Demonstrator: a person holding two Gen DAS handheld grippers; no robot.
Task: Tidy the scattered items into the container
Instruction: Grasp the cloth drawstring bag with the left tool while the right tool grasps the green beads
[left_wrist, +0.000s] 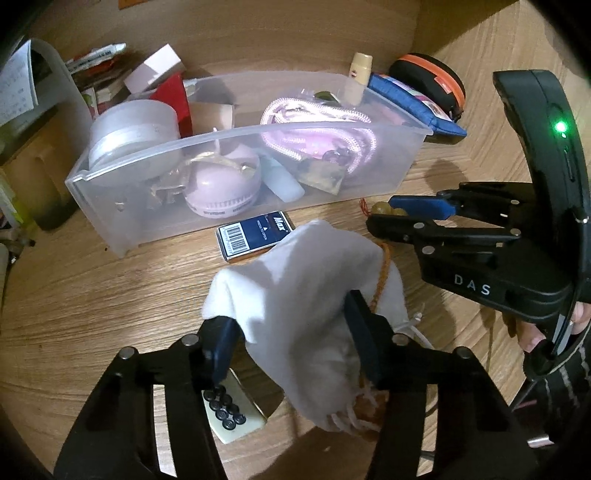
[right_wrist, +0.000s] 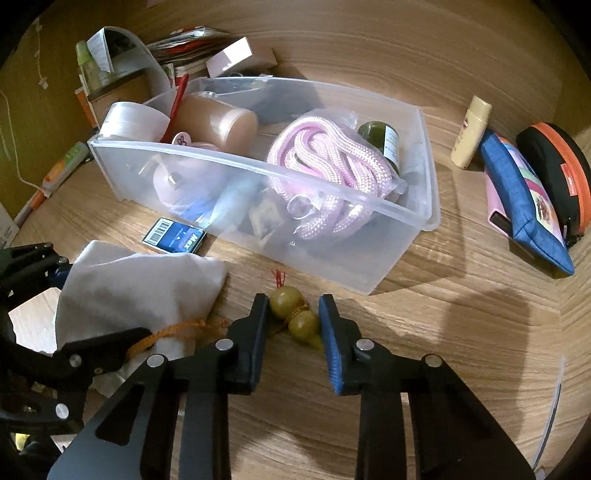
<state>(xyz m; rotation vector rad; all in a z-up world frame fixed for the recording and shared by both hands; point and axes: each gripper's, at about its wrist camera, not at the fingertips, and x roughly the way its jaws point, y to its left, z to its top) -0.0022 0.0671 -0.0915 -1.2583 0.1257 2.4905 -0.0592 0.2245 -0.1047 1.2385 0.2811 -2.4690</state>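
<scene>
A clear plastic container (left_wrist: 122, 225) (right_wrist: 421, 155) stands on the wooden table and holds a pink rope (right_wrist: 328, 166), a lilac round case (left_wrist: 221, 184), tape rolls and small bottles. My left gripper (left_wrist: 291, 325) is shut on a white cloth pouch (left_wrist: 306, 280) (right_wrist: 140, 284) and holds it in front of the container. An orange cord runs out of the pouch to a green gourd charm (right_wrist: 295, 314) on the table. My right gripper (right_wrist: 293, 321) (left_wrist: 384, 210) is open with its fingers on either side of the charm.
A blue staple box (left_wrist: 255, 234) (right_wrist: 173, 236) lies in front of the container. A white tile with black dots (left_wrist: 229, 410) lies under my left gripper. At the right are a cream bottle (right_wrist: 469, 133), a blue pouch (right_wrist: 524, 199) and a black-orange case (right_wrist: 554, 166). Clutter stands behind the container.
</scene>
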